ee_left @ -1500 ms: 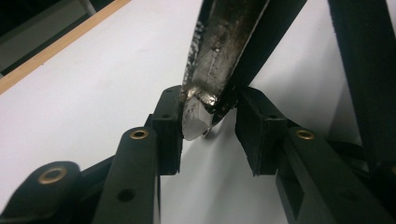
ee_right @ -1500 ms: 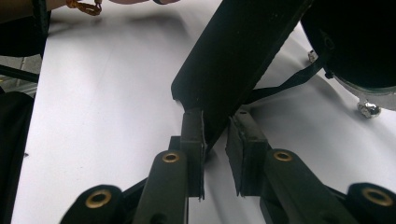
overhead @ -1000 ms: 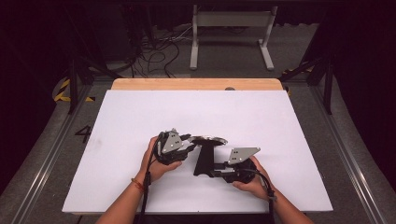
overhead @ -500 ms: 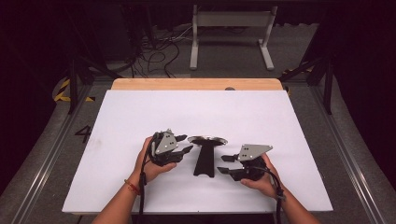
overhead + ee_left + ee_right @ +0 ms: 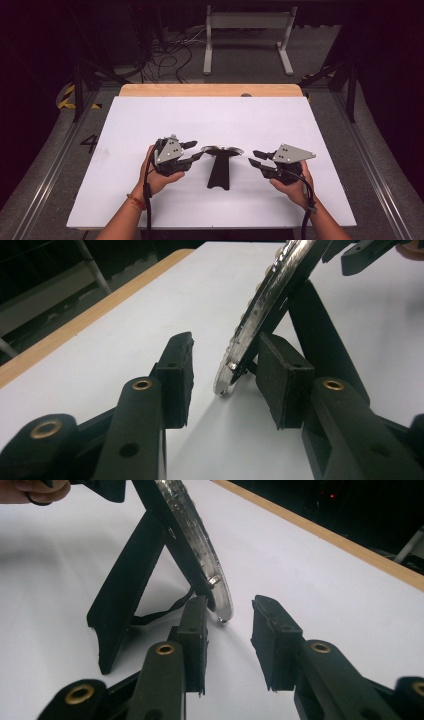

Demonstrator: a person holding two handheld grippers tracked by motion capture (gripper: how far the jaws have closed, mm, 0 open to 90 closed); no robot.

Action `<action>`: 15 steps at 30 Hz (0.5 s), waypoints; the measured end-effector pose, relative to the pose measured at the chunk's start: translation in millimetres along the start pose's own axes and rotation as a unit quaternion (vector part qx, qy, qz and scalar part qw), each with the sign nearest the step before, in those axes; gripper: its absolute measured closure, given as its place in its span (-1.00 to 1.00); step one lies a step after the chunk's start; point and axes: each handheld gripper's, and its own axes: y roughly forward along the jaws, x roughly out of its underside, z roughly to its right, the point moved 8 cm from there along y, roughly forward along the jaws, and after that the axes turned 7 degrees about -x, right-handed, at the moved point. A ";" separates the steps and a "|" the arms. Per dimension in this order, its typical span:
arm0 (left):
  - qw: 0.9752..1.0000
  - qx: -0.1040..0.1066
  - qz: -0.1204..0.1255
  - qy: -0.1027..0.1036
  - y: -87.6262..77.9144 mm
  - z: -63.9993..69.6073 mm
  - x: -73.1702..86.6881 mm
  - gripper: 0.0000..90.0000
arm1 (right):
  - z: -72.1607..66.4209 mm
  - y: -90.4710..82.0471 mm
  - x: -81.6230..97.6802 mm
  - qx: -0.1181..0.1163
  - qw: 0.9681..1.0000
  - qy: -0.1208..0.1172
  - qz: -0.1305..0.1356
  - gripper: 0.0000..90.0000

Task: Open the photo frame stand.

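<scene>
While both claws stand apart from it, a small round mirror point(image 5: 221, 150) props on its black stand point(image 5: 219, 172) at mid tabletop point(image 5: 150, 115).
Left claw point(image 5: 194, 151) sits just left of the mirror, its jaws parted with the rim point(image 5: 235, 365) between the pads point(image 5: 280, 377), unpressed; right claw point(image 5: 256, 159) waits just right of it, its jaws lately closing some yet gaping on nothing. Likely light, stiff, slick-faced and breakable, the mirror tips easily; better pinched at the metal rim or the stand than on the glass.
</scene>
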 end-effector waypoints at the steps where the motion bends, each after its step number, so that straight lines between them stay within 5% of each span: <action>1: 1.000 -0.002 0.001 0.003 -0.2 -0.2 -0.5 0.30 | 0.2 0.3 -0.7 0.005 1.000 0.000 0.001 0.50; 6: 1.000 0.003 0.005 -0.005 -0.4 -0.3 -3.2 0.30 | 0.7 2.3 -5.5 0.019 1.000 -0.004 0.011 0.41; 15: 1.000 0.014 0.007 -0.011 6.7 3.1 -7.5 0.18 | -3.4 14.6 -12.3 0.011 1.000 -0.007 0.013 0.38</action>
